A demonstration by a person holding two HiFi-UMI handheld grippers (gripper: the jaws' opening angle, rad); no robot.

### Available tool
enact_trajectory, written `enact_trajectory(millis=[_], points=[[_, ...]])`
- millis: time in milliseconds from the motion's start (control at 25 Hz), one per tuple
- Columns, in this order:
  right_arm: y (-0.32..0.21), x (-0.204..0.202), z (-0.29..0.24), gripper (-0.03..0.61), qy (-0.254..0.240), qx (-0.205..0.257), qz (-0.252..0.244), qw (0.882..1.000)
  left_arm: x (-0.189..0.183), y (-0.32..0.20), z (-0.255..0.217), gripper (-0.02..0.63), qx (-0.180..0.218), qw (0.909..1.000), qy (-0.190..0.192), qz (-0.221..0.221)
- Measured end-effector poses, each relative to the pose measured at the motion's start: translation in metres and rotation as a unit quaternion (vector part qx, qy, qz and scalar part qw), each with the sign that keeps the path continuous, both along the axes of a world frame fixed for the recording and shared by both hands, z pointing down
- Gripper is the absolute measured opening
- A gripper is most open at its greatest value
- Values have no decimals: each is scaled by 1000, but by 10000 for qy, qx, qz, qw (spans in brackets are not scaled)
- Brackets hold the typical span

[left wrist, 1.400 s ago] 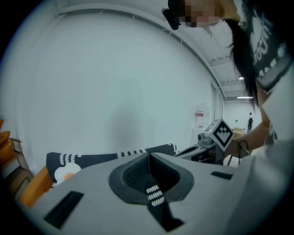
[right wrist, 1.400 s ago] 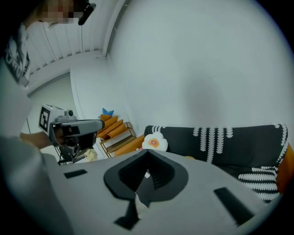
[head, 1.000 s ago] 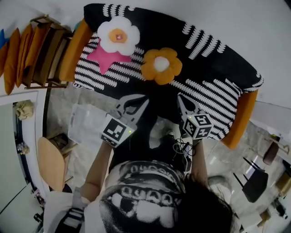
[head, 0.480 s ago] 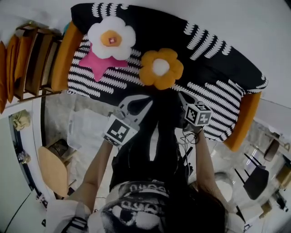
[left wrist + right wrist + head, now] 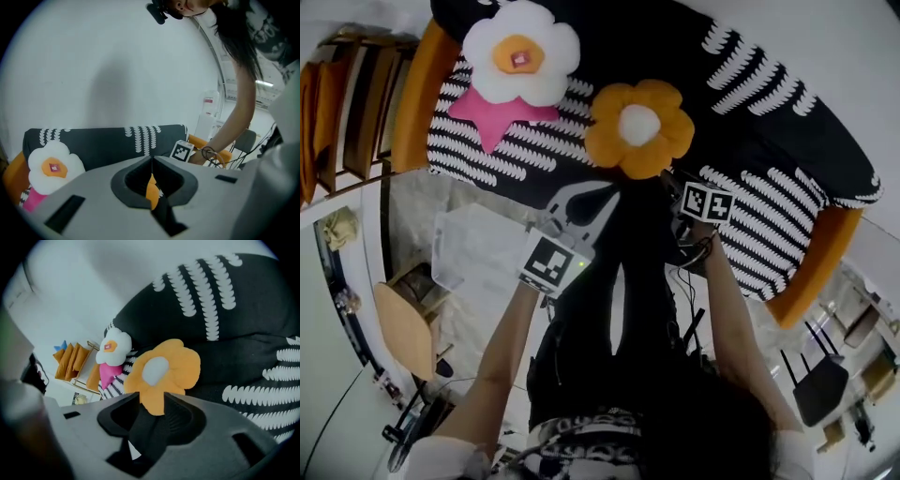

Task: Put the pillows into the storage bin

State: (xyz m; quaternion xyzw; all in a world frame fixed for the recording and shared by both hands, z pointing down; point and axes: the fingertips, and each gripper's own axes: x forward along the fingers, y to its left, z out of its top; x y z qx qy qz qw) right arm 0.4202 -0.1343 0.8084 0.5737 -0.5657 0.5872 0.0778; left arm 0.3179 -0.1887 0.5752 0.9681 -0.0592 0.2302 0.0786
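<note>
An orange flower pillow [image 5: 639, 127] lies on the black-and-white sofa [image 5: 769, 112]. To its left are a white flower pillow [image 5: 520, 56] and a pink star pillow [image 5: 492, 112]. My right gripper [image 5: 667, 178] reaches the orange pillow's lower edge. In the right gripper view its jaws [image 5: 153, 397] are opening, with an orange petal [image 5: 161, 369] in the gap between them. My left gripper [image 5: 612, 195] hovers shut and empty in front of the sofa seat. The orange pillow [image 5: 151, 190] shows through its slit. The clear storage bin [image 5: 473, 253] stands on the floor at the left.
A wooden rack with orange cushions [image 5: 342, 103] stands left of the sofa. A round wooden seat [image 5: 403, 328] is near the bin. A black chair [image 5: 820, 384] stands at the right. Orange armrests [image 5: 417, 89] close off the sofa's ends. Cables [image 5: 689, 258] hang below the right gripper.
Both grippers have moved forward toward the sofa. The right gripper has reached the orange flower pillow. The sofa and pillows fill more of the head view.
</note>
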Motion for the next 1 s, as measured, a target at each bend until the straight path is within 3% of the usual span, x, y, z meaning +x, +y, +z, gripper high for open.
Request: enact_trajectory(millis=[120,240,480,600,800,1000], points=[[-8,5,41,223,-307,-208,256,9990,7,-12,24,11,127,9997,-166,-81],[-13,9,75,264,-514,-340,390,9973,15,-22,41,11,-3,9989,-359,-289],[-11,7,126,288,-681,-672,81,9954,28,-18,79,11,-227,9969,-582,-483],[-16,3,130,242,-854,-667,140,9940,31,-10,93,11,-210,9963,-712,-435],[-17,-9,111,103,-988,-587,-115,9933,31,-3,86,11,-192,9955,-799,-480],[-25,-23,56,56,-1633,-147,81,9864,28,-2,48,11,-233,9938,-675,-848]])
